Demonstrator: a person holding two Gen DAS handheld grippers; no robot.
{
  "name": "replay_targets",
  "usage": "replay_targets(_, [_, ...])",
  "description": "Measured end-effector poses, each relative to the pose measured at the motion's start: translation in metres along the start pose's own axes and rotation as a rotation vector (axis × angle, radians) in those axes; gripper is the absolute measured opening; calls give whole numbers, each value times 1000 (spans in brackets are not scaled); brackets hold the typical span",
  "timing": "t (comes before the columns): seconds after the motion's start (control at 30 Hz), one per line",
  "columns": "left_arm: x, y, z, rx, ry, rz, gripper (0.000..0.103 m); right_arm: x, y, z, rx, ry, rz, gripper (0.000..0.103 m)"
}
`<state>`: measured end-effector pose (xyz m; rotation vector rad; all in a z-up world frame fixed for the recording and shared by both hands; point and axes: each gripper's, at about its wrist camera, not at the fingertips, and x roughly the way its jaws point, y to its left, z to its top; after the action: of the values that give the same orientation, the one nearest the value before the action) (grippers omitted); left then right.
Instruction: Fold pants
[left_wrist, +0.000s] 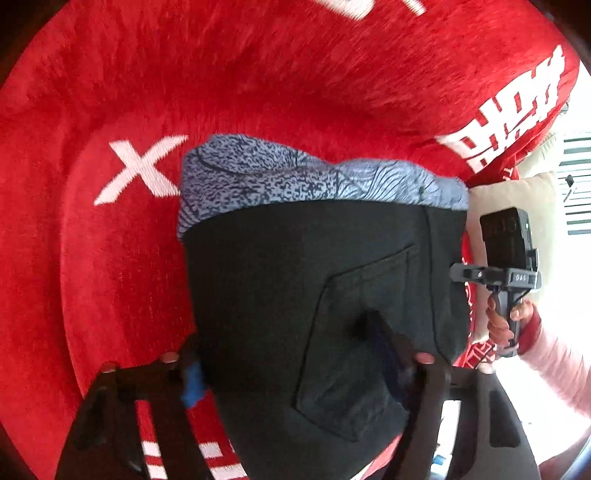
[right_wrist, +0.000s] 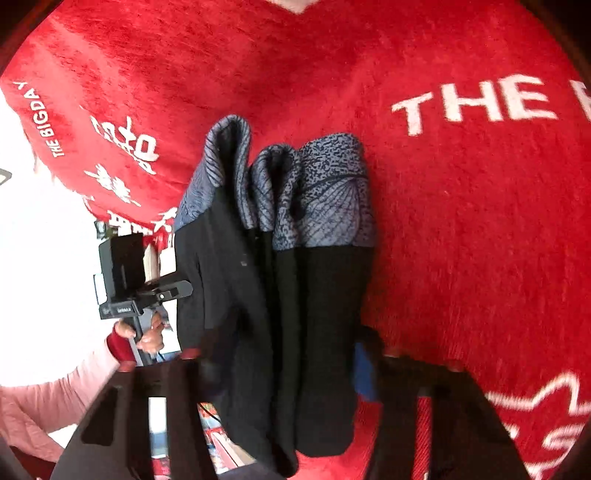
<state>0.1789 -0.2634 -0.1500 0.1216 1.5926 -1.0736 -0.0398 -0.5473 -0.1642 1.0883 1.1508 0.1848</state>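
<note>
Left wrist view, from left to right: a red plush blanket (left_wrist: 110, 258) with a white X (left_wrist: 142, 170) woven into it fills the background. Low in the frame the left gripper (left_wrist: 291, 354) has its two dark fingers set fairly wide, with the black pants (left_wrist: 295, 277) bunched between them; the left finger, with blue tape on it, sits at the cloth's left edge and the right finger presses on the back pocket (left_wrist: 362, 343). The pants hang folded in front of the blanket, their blue-grey patterned band (left_wrist: 295, 177) at the far end. Further right, just beside the pants' edge, the person's right hand (left_wrist: 509, 317) grips the handle of the other tool; from here I cannot tell how its fingers stand. Behind it are a pale cushion (left_wrist: 517, 195) and bright washed-out light.

Right wrist view, left to right: a pink-sleeved left hand (right_wrist: 144, 332) holds the other tool's handle against a blown-out white area. The pants (right_wrist: 288, 314) hang in several thick vertical folds in the middle, the patterned band (right_wrist: 325, 195) away from the camera. The right gripper (right_wrist: 280, 358) holds them between fairly wide-set fingers, one on each side of the bundle. On the right the blanket (right_wrist: 480, 221) shows white lettering "THE" (right_wrist: 476, 103).
</note>
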Motion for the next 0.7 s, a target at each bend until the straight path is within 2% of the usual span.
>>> replay_targets(0.07, [-5, -4, -2, -2, -14, -2, 59, -1, 9, -4, -4, -17, -13, 43])
replay_targets(0.2, [-17, -14, -11, 8, -28, -3, 59, -9, 16, -11, 33, -44, 43, 39])
replay_targets(0.4, [-39, -32, -30, 16, -40, -10, 59, -15, 37, -29, 32, -40, 73, 38])
replay_targets(0.53, [-57, -41, -51, 2, -48, -15, 59, -21, 50, -54, 52, -46, 100, 38])
replay_targets(0.7, [-60, -49, -87, 11, -36, 27, 59, -25, 52, -92, 82, -50, 106, 38])
